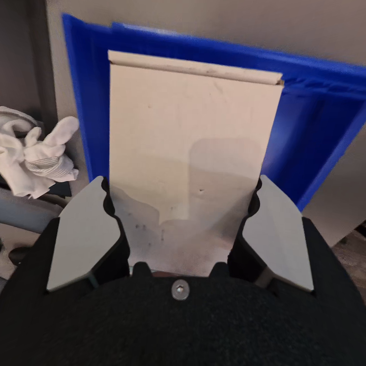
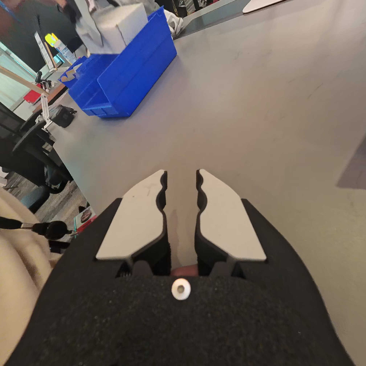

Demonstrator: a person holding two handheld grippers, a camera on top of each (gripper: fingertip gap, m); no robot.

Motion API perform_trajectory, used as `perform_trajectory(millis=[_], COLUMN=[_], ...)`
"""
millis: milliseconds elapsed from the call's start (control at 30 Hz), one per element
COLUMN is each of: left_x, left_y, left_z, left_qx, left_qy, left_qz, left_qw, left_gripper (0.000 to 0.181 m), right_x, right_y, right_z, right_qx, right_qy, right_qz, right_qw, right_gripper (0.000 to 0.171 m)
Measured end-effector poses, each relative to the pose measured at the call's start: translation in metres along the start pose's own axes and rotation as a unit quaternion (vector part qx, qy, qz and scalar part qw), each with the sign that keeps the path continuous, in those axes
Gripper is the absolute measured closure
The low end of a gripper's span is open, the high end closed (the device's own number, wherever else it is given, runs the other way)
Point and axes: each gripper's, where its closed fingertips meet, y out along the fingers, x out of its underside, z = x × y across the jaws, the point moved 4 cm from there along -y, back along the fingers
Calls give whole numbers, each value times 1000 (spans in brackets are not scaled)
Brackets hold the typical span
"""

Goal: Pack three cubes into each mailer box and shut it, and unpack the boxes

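We grip the closed white cardboard mailer box between our left gripper fingers over the blue plastic bin; our right gripper, narrowly parted and empty, hovers over the grey table.

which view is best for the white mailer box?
Left wrist view: the mailer box fills the frame, closed, held in the left claw over the blue bin. Right wrist view shows it small, blurred.

The left hand-held gripper is spread wide, its fingers pressing a white box's two sides. The right hand-held gripper hangs nearly closed, a narrow gap between empty fingers.
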Motion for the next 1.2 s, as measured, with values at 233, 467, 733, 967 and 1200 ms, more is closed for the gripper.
perform_trajectory(millis=[233, 467, 733, 967, 1200], left_x=[-45, -140, -234, -277, -281], left_y=[-66, -40, 50, 72, 68], left_z=[31, 92, 161, 192, 209], left_qx=[51, 179, 262, 290, 314], left_qy=[-23, 5, 43, 8, -24], left_qz=[25, 30, -22, -54, -19], left_qw=[998, 983, 964, 956, 949], left_gripper=[50, 50, 50, 50, 52], right_x=[-5, -22, -31, -76, -80], right_y=[-6, -8, 4, 63, 112], right_z=[-7, -12, -15, -36, 4], right_qx=[-11, 22, 104, 194, 265], right_qy=[-18, -98, -247, -512, -618], right_qz=[20, 53, 22, -43, -107], right_qw=[1000, 994, 963, 836, 733], right_gripper=[144, 140, 124, 98, 100])
